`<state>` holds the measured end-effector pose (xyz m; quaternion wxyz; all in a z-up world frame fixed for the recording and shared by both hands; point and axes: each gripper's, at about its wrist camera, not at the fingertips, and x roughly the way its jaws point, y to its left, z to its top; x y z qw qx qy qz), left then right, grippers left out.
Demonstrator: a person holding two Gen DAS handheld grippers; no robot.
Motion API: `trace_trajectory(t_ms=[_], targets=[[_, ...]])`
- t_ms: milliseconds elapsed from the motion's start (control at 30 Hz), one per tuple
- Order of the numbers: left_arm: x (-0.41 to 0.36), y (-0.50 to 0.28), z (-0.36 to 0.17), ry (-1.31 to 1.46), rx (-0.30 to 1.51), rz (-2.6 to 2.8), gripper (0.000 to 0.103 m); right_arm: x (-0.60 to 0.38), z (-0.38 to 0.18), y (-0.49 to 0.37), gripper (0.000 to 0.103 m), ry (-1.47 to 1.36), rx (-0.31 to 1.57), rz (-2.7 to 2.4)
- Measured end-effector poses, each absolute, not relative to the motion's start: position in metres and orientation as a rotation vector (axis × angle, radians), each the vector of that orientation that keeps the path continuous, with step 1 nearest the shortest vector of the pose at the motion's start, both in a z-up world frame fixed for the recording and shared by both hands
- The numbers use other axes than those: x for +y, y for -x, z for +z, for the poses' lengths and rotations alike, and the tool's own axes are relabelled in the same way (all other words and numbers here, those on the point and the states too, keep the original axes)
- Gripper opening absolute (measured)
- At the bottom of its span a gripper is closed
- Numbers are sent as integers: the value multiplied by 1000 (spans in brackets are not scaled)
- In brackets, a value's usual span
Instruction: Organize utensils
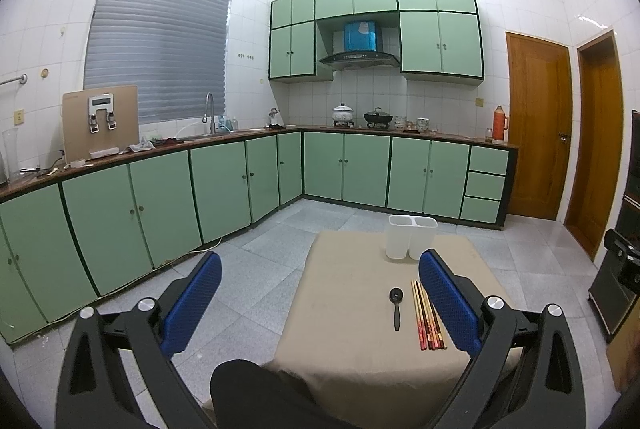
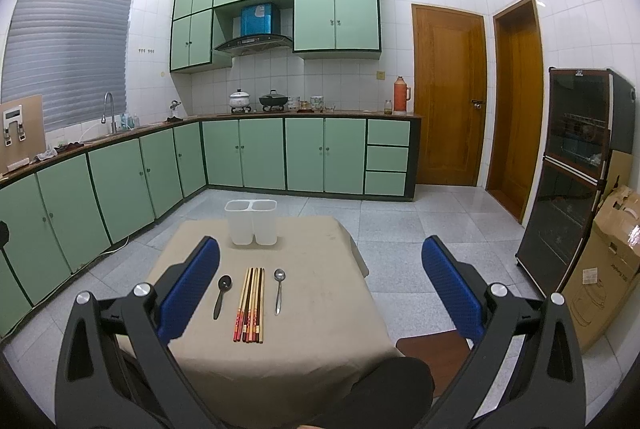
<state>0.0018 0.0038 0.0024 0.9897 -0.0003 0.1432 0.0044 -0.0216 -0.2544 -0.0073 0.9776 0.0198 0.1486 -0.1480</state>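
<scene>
left gripper (image 1: 320,271) — jaws wide apart, holding nothing | table (image 1: 352,333) — black spoon (image 1: 396,307) just beside chopsticks (image 1: 429,315) | white two-part holder (image 1: 411,237) upright at far edge

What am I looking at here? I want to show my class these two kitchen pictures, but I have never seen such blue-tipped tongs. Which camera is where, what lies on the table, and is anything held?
There is no robot. A person holds a two-finger gripper in each hand, and each gripper carries a wide-angle camera that looks forward along its blue fingers. One picture comes from the left gripper, the other from the right gripper.

Both grippers are open and hold nothing.

On the cloth-covered table lie a black spoon, a bundle of chopsticks and a metal spoon, side by side. Behind them stands a white two-compartment holder, which looks empty. In the left view a finger hides the metal spoon.
</scene>
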Motion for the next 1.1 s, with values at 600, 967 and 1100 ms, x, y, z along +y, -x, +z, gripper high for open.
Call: trace_trajectory(t_ms=[600, 967, 1100], targets=[[4, -2, -1, 1, 283, 13, 97, -259, 1, 23, 98, -38, 294, -297], [4, -2, -2, 1, 283, 13, 97, -259, 1, 23, 98, -39, 293, -296], [4, -2, -2, 0, 285, 12, 97, -259, 3, 23, 98, -39, 292, -297]])
